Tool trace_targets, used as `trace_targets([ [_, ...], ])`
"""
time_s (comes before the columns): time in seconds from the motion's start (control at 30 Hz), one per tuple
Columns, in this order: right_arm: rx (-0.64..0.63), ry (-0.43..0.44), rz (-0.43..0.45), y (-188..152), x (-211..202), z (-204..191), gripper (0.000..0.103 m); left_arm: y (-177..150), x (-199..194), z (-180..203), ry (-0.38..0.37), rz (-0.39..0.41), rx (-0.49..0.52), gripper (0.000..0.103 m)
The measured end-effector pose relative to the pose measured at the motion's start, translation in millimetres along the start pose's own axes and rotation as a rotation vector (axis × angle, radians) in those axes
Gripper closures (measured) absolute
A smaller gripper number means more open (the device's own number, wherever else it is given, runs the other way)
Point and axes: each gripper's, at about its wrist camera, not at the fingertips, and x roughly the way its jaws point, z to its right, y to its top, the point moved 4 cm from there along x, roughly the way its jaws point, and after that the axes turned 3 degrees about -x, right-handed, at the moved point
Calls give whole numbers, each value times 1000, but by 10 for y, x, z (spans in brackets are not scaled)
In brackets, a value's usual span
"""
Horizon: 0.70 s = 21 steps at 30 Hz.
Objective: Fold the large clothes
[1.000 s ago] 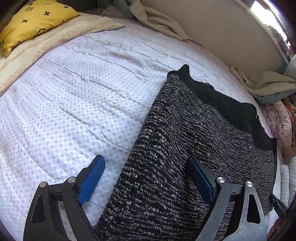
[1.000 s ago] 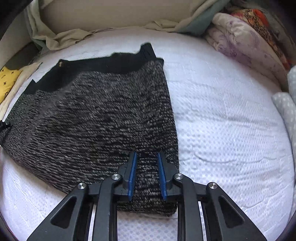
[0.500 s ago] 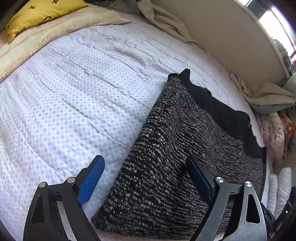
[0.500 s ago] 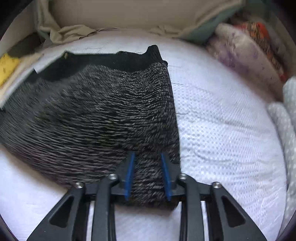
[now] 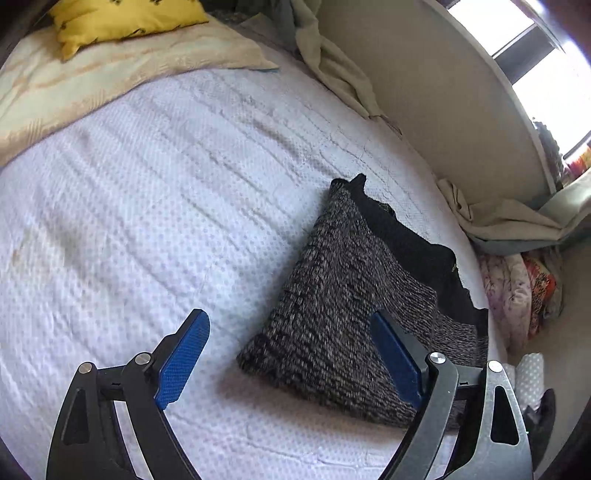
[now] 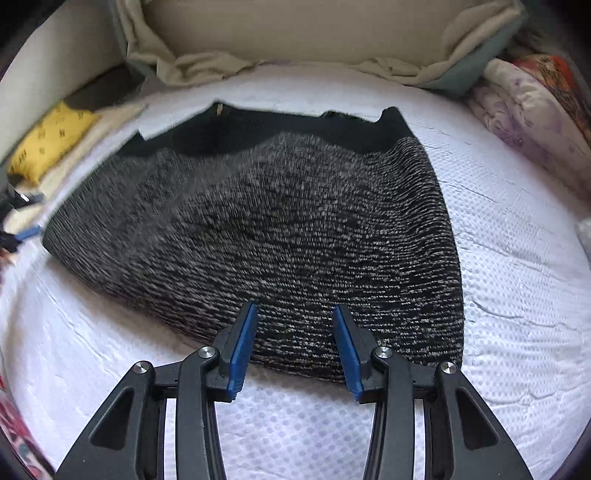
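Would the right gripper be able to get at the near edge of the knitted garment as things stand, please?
Probably yes. The right gripper hangs just above the near edge of the knitted garment, its jaws opening, with nothing pinched between them. Only bare mattress lies around that edge, so nothing blocks the way.

Free room: bare mattress [image 5: 155, 192] left of the folded knit garment [image 5: 332, 314].
Obstacles: yellow pillow [image 5: 122, 18], crumpled sheets [image 6: 207, 66], folded bedding [image 6: 524, 103] along the edges.
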Motion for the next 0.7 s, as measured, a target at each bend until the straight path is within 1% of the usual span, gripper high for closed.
trace_targets([
  [0.1,-23,-17,-40,-50,151,-34,63,-158,18,-58,-17,-35,-36,18],
  [0.23,-51,-48,-19,-123,225,-86,62,-344,111,-84,-49,-76,-71,21],
  [0.33,-27,-33,-22,-133,228,-80,61,-422,244,-96,-99,-105,-103,23],
  [0.4,-5,-16,-24,-137,232,-57,61,-432,356,-122,-154,-118,-161,25],
  [0.47,7,-6,-23,-141,238,-48,61,-428,423,-149,-206,-103,-222,25],
  [0.6,11,-3,-23,-154,187,2,59,-393,484,-132,-256,-66,-272,25],
  [0.7,27,10,-24,-146,192,19,56,-358,551,-102,-282,-48,-289,27],
])
